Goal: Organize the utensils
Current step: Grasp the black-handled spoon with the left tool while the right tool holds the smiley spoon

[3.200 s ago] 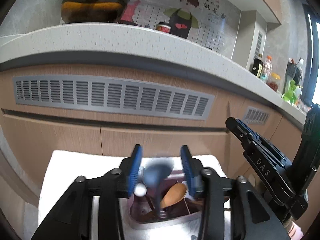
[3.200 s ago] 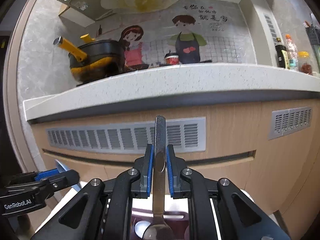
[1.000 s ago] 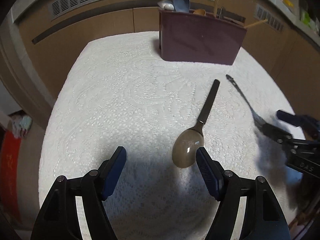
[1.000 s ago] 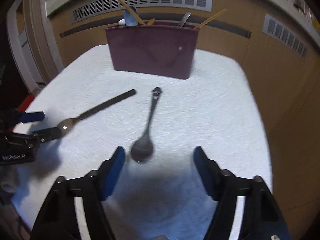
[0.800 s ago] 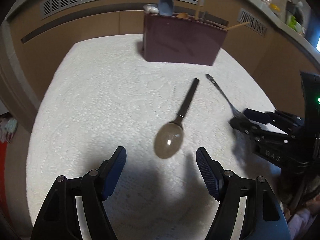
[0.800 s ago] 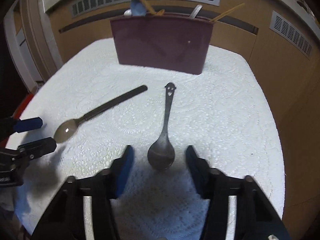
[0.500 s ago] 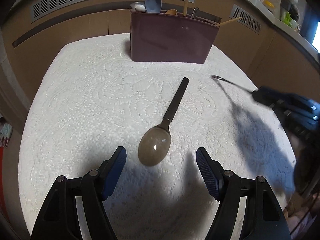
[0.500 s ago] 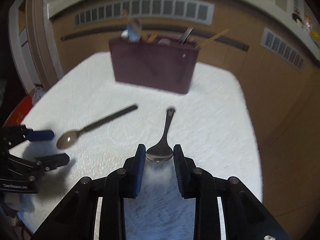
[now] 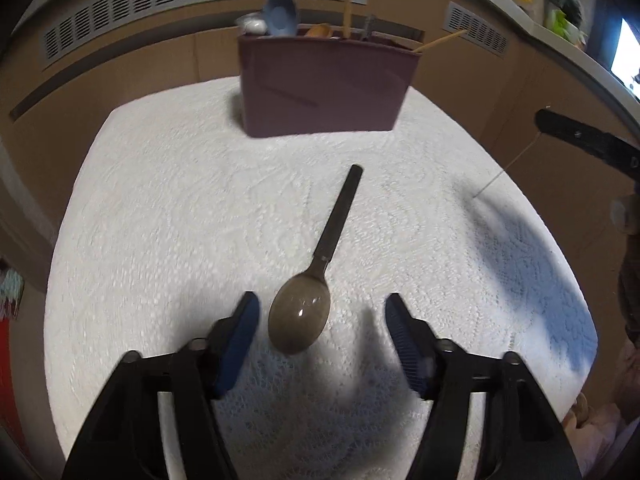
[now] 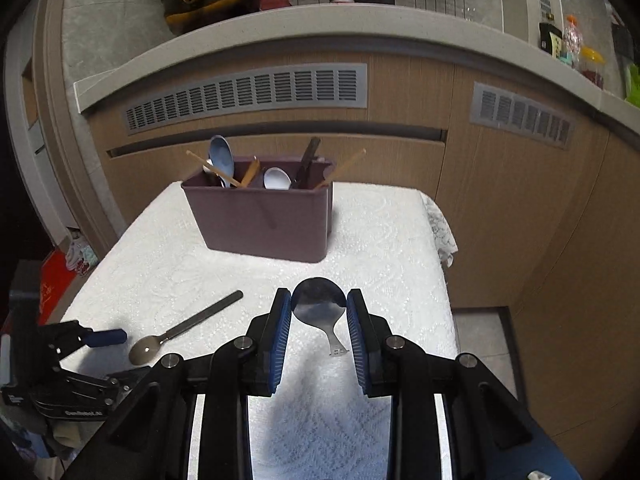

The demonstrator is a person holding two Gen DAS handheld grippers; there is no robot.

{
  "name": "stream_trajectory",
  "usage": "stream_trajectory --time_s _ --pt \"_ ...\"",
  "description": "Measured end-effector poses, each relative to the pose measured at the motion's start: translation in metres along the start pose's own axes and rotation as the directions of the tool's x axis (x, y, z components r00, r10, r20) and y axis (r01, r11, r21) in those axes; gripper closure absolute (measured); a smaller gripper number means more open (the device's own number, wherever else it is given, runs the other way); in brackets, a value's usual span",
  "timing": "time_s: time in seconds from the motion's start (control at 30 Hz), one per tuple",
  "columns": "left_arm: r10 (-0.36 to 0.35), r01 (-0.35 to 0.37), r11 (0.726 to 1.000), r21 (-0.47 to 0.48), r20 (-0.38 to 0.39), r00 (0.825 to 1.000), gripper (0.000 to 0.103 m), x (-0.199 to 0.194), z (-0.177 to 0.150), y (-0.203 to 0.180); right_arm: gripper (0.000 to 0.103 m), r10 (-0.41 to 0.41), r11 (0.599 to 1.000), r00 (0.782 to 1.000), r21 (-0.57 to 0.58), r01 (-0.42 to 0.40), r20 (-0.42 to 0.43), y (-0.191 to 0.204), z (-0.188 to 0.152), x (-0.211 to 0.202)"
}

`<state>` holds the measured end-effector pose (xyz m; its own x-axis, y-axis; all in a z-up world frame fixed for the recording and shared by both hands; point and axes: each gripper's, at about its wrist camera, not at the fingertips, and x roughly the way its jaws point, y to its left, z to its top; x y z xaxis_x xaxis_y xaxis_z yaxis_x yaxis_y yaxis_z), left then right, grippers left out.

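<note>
Lying on the white lace cloth (image 9: 168, 208), a spoon with a dark flat handle (image 9: 316, 268) is seen in the left wrist view, its bowl toward the camera and its handle directed at the utensil holder. The left gripper (image 9: 322, 320) is held low over the cloth with its blue-padded fingers (image 9: 240, 320) spread wide; the bowl of the spoon is placed between them, closer to the left pad, and no contact can be made out. Farther back, in the middle of the cloth, the dark red utensil holder (image 9: 324, 92) is standing, and spoons and chopsticks are kept in it.

In the right wrist view the same spoon (image 10: 176, 336) is found on the left part of the cloth, just beside the left gripper (image 10: 108, 356). In the centre, the bowl of a metal spoon (image 10: 319, 305) is pinched between the blue pads of the right gripper (image 10: 319, 314); it is raised above the cloth, with its handle hanging downward. The holder (image 10: 264, 220) is seen behind it.
</note>
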<state>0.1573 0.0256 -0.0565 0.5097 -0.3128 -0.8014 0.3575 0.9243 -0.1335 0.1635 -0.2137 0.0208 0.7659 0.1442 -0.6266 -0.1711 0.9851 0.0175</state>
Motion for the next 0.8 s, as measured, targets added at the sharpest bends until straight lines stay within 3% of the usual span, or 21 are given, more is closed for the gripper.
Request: stream_trajectory --time_s 0.07,0.2,0.33,0.43,0.53,0.63,0.7,0.8 --pt "-0.053 0.054 0.998 0.03 -0.039 0.998 0.065 0.002 0.014 0.0 0.077 0.0 1.0 1.0 -0.001 0.0 0.007 0.0 -0.002 -0.001" --pt "-0.095 0.105 0.99 0.089 -0.109 0.989 0.065 0.02 0.059 -0.006 0.077 0.004 1.0 1.0 -0.014 -0.004 0.007 0.002 -0.003 -0.002" --pt "-0.039 0.074 0.98 0.186 -0.181 0.983 0.066 0.053 0.095 -0.022 0.077 0.011 1.0 1.0 -0.015 -0.011 0.011 0.001 -0.003 -0.002" --pt "0.031 0.034 0.967 0.251 -0.252 0.967 0.07 0.078 0.109 -0.033 0.077 0.02 1.0 1.0 -0.02 -0.02 0.012 0.0 -0.004 -0.003" --pt "0.094 -0.001 0.964 0.266 -0.336 0.937 0.077 0.1 0.113 -0.033 0.077 0.033 0.999 0.999 -0.033 -0.033 0.014 -0.001 -0.006 -0.004" --pt "0.084 0.01 0.969 0.248 -0.367 0.927 0.081 0.103 0.113 -0.031 0.077 0.045 0.998 0.999 -0.035 -0.044 0.016 -0.003 -0.007 -0.004" --pt "0.064 0.018 0.977 0.211 -0.373 0.926 0.09 0.099 0.11 -0.027 0.077 0.051 0.998 0.999 -0.031 -0.051 0.019 -0.005 -0.006 -0.004" --pt "0.041 0.007 0.989 0.15 -0.313 0.949 0.09 0.085 0.099 -0.019 0.077 0.057 0.998 0.998 -0.02 -0.057 0.024 -0.007 -0.006 -0.004"
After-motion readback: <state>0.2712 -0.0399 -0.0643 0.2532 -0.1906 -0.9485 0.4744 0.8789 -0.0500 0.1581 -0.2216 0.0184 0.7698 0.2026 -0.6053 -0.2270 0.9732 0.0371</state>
